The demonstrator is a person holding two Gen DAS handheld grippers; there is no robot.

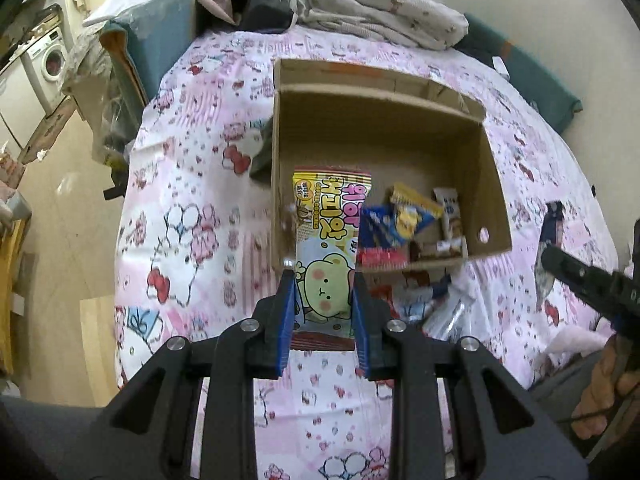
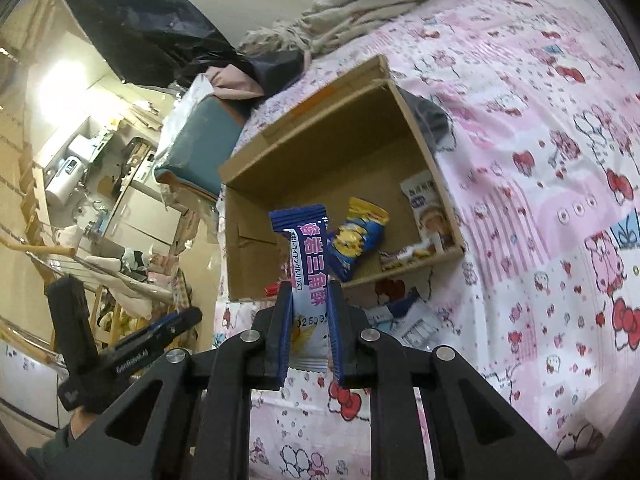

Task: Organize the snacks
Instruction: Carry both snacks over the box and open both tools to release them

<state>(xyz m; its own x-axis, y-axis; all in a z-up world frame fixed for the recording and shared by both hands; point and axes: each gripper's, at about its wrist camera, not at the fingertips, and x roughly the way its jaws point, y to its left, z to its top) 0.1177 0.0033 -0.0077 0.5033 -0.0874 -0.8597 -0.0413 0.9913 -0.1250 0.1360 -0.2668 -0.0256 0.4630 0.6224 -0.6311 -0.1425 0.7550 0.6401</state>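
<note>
Two packets are held above the bed, short of the cardboard box (image 1: 496, 184). The left gripper (image 1: 324, 280) pinches the bear-print cookie packet (image 1: 328, 240); the right gripper (image 2: 308, 292) clamps the blue wafer packet (image 2: 306, 248). Risk: both grips sit at the lower ends, so a packet may swing, catch the box rim and fall outside.

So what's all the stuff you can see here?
Cardboard box: one, brown, open on the bed.
Snack packets in the box: several, blue, yellow, white and red, along its near wall.
Cookie packet: one, yellow and pink with a green bear, in the left gripper.
Wafer packet: one, blue and white, in the right gripper.
Wrappers: a few, pale, on the sheet before the box.
Bedsheet: one, pink cartoon print.
Blanket: one, beige, bunched behind the box.
Washing machine: one, white, far left.
Left gripper: black, blue pads.
Right gripper: the same.
</note>
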